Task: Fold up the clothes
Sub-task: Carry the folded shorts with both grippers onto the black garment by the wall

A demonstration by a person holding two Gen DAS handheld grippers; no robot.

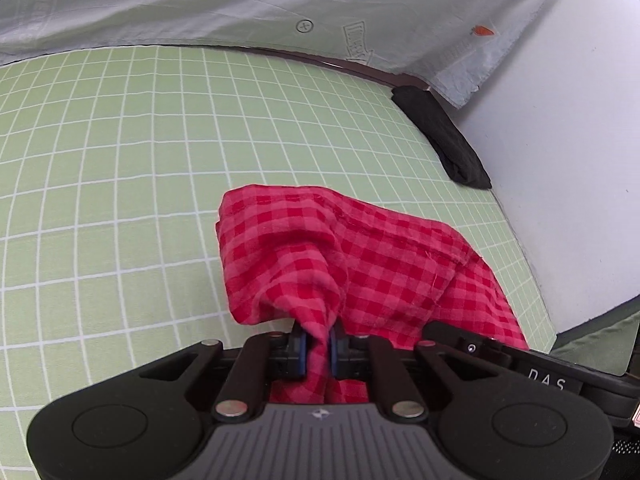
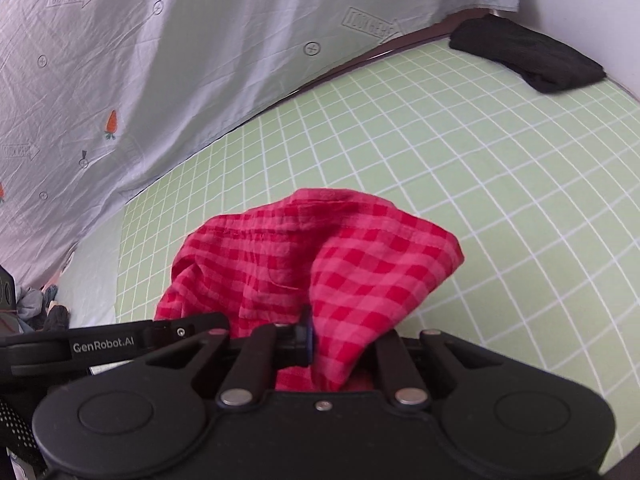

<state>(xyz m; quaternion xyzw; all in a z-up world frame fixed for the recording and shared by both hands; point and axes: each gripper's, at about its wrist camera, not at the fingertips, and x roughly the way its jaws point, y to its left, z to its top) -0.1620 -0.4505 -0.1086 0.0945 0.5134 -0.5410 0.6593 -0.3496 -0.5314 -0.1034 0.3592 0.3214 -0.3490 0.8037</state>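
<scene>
A red checked garment [image 1: 360, 256] hangs bunched over the green grid sheet [image 1: 120, 160]. My left gripper [image 1: 318, 350] is shut on a pinched fold of it, with cloth squeezed between the blue pads. In the right wrist view the same red checked garment [image 2: 320, 256] drapes over my right gripper [image 2: 316, 344], which is shut on another fold; its right finger is hidden under the cloth. The two grippers sit close side by side: the right one shows at the left view's lower right edge, the left one at the right view's lower left.
A folded black garment [image 1: 444, 136] lies at the far corner of the green sheet [image 2: 480, 184], next to a white wall [image 1: 560, 160]. A pale printed sheet [image 1: 240, 0] hangs along the back. A heap of clothes [image 2: 36, 304] lies at the right view's left edge.
</scene>
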